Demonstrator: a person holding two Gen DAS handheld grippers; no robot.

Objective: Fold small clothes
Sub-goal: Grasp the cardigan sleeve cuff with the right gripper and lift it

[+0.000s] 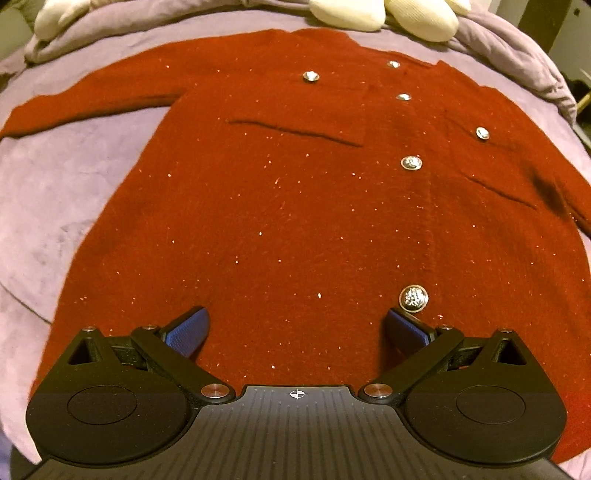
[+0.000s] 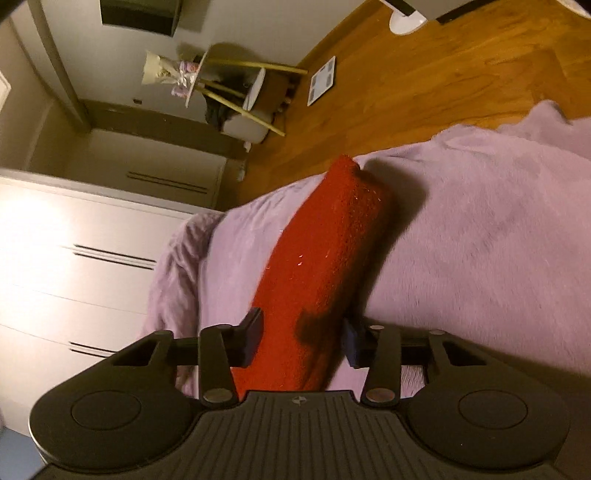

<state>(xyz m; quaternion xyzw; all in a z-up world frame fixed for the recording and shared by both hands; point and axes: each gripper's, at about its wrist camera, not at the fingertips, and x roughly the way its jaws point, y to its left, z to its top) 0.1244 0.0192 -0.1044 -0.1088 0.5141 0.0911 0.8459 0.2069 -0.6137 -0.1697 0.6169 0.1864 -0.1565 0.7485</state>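
Observation:
A dark red knit cardigan (image 1: pixel 295 206) with silver buttons (image 1: pixel 413 298) lies spread flat, front up, on a lilac blanket (image 1: pixel 55 206). Its left sleeve (image 1: pixel 92 99) stretches out to the left. My left gripper (image 1: pixel 297 332) is open, its blue pads wide apart, hovering over the cardigan's lower hem. In the right wrist view my right gripper (image 2: pixel 301 338) is shut on the cardigan's other sleeve (image 2: pixel 325 251), which runs between the fingers and lifts off the blanket (image 2: pixel 480 240).
Cream plush pillows (image 1: pixel 384 14) sit at the far edge of the bed. In the right wrist view, white drawers (image 2: pixel 74 266), a wooden floor (image 2: pixel 424 74), a bathroom scale (image 2: pixel 322 85) and a small side table (image 2: pixel 236 92) lie beyond the bed's edge.

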